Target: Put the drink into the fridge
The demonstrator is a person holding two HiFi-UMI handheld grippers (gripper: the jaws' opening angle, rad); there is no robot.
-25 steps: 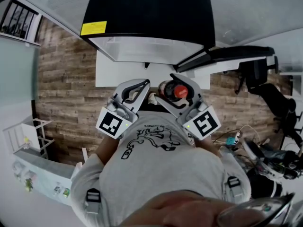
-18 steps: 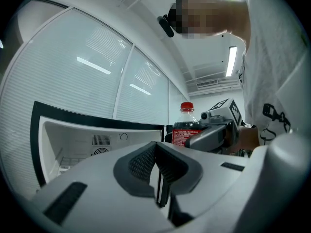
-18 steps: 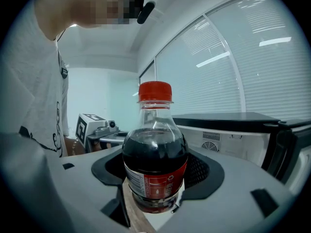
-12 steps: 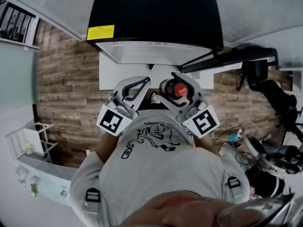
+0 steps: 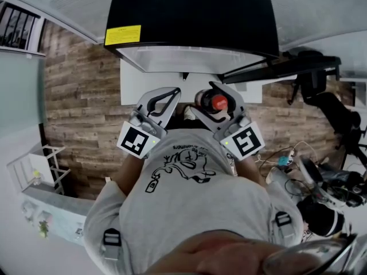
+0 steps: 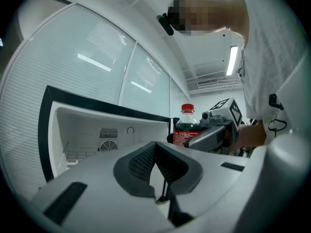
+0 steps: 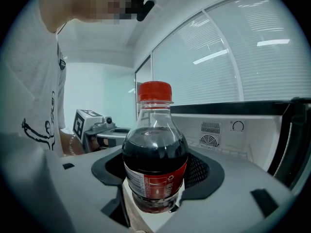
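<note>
A cola bottle with a red cap and red label stands upright between the jaws of my right gripper, which is shut on its lower body. In the head view the bottle and right gripper sit just in front of the open black fridge. The fridge's white interior with a vent and dial also faces me in the right gripper view. My left gripper is shut with nothing in it, beside the bottle; the head view shows this left gripper level with the right one.
The fridge door stands open to the right. A black office chair and a tangle of cables and devices lie on the right. A white rack stands at the left on the wooden floor.
Both grippers and the bottle have edged slightly forward towards the open fridge, which now fills a little more of the head view. The grip on the bottle is unchanged.
</note>
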